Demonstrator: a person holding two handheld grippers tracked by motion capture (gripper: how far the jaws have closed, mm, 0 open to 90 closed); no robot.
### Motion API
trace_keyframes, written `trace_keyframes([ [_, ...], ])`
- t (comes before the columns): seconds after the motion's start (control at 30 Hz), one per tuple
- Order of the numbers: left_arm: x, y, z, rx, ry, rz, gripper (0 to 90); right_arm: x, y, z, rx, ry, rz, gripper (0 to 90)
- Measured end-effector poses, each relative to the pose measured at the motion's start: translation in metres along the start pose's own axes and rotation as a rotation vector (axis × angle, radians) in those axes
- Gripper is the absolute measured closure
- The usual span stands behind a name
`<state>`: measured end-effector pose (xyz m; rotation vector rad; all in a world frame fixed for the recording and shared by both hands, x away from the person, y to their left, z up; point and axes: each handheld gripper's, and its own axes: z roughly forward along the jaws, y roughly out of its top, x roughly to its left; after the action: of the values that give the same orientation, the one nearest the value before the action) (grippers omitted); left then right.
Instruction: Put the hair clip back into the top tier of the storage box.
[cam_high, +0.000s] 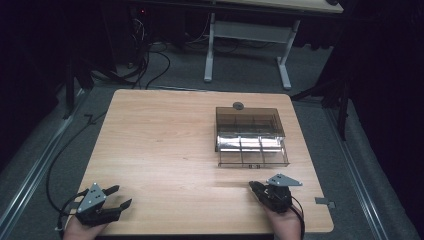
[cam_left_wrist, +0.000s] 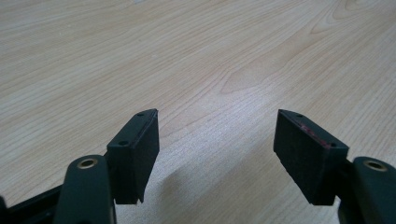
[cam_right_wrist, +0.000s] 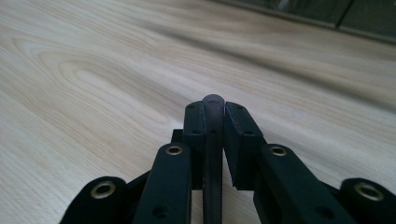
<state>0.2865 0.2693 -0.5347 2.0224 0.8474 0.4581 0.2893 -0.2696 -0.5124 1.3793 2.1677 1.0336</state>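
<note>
At the near left corner of the wooden table (cam_high: 165, 145) sits the left gripper (cam_high: 121, 196), held from below by a hand (cam_high: 80, 230) at the table's edge. Its two black jaws are spread wide, pointing right and a little away over bare wood — the left gripper view confirms the gap, with nothing between the pads (cam_left_wrist: 135, 154) but table grain. A black cable (cam_high: 52, 175) trails from it off the left side onto the grey floor (cam_high: 60, 135).

Farther right, on the right half of the table toward its middle, lies a smoky transparent organizer box (cam_high: 250, 135) with its lid swung up at the far side; the tray part is split into compartments (what lies in them is too dim to tell). A small dark round disc (cam_high: 238, 105) rests on the table just beyond the box's far edge.

Near the right near corner, the right gripper (cam_high: 254, 186) points left and away, the box just beyond it. In the right gripper view its jaws are pressed onto a thin, dark, flat piece (cam_right_wrist: 213, 135) with a rounded tip — held edge-on, so its kind cannot be told.
</note>
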Motion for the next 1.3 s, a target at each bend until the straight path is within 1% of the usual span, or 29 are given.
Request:
trace_keyframes([
  [0.03, 0.000, 0.000, 0.000, 0.000, 0.000, 0.000, 31.7, 0.000, -0.001, 0.002, 0.008, -0.007, 0.002, 79.7],
  [0.13, 0.000, 0.000, 0.000, 0.000, -0.001, 0.000, 31.7, -0.001, -0.003, 0.005, 0.032, -0.009, -0.002, 79.7],
  [0.27, 0.000, 0.000, 0.000, -0.002, -0.001, 0.001, 31.7, -0.002, -0.005, 0.007, 0.040, -0.013, 0.007, 79.7],
  [0.37, 0.000, 0.000, 0.000, -0.002, -0.001, 0.002, 31.7, -0.002, -0.006, 0.009, 0.050, -0.018, -0.008, 79.4],
  [0.4, 0.000, 0.000, 0.000, -0.002, 0.000, 0.002, 31.7, -0.002, -0.006, 0.009, 0.057, -0.020, -0.005, 79.3],
  [0.43, 0.000, 0.000, 0.000, -0.001, 0.000, 0.001, 31.7, -0.002, -0.007, 0.009, 0.057, -0.017, -0.005, 78.2],
  [0.47, 0.000, 0.000, 0.000, 0.001, 0.002, -0.003, 31.6, -0.003, -0.007, 0.009, 0.047, -0.007, -0.010, 75.3],
  [0.57, 0.000, 0.000, 0.000, 0.000, 0.007, -0.006, 31.6, -0.003, -0.003, 0.004, 0.026, 0.005, 0.009, 72.0],
  [0.63, 0.000, 0.000, 0.000, 0.000, 0.006, -0.001, 31.6, -0.003, -0.001, 0.002, 0.034, 0.009, 0.018, 69.8],
  [0.7, 0.000, 0.000, -0.001, -0.004, 0.003, -0.001, 31.5, -0.001, -0.002, 0.000, 0.059, -0.013, 0.009, 68.1],
  [0.73, 0.000, 0.000, -0.001, -0.003, 0.000, 0.001, 31.5, -0.002, -0.002, -0.002, 0.073, -0.010, 0.013, 66.9],
  [0.77, 0.000, 0.000, 0.000, -0.002, -0.001, 0.002, 31.6, -0.003, -0.002, -0.004, 0.095, 0.006, 0.030, 66.6],
  [0.83, 0.000, 0.000, 0.000, 0.004, -0.007, 0.006, 31.4, -0.003, -0.001, -0.005, 0.138, -0.005, 0.017, 65.9],
  [0.87, 0.000, 0.000, 0.000, 0.004, -0.009, 0.007, 31.5, -0.004, 0.000, -0.006, 0.153, -0.002, 0.006, 64.7],
  [0.93, 0.000, 0.000, 0.000, 0.006, -0.012, 0.010, 31.4, -0.004, 0.003, -0.008, 0.180, -0.002, 0.011, 63.2],
  [1.0, -0.001, 0.000, 0.000, 0.009, -0.014, 0.012, 31.4, -0.004, 0.008, -0.006, 0.218, 0.009, -0.009, 61.2],
  [1.07, -0.001, 0.000, 0.000, 0.006, -0.011, 0.013, 31.3, -0.003, 0.012, -0.004, 0.252, -0.009, -0.017, 60.3],
  [1.2, -0.001, 0.000, 0.000, -0.001, -0.008, 0.014, 31.2, -0.002, 0.019, -0.001, 0.301, -0.005, -0.035, 59.5],
  [1.23, -0.001, 0.000, 0.000, -0.001, -0.009, 0.014, 31.2, -0.002, 0.021, 0.000, 0.326, -0.009, -0.042, 59.5],
  [1.3, -0.001, 0.000, 0.000, -0.001, -0.011, 0.015, 31.2, -0.001, 0.022, 0.001, 0.337, -0.008, -0.040, 59.5],
])
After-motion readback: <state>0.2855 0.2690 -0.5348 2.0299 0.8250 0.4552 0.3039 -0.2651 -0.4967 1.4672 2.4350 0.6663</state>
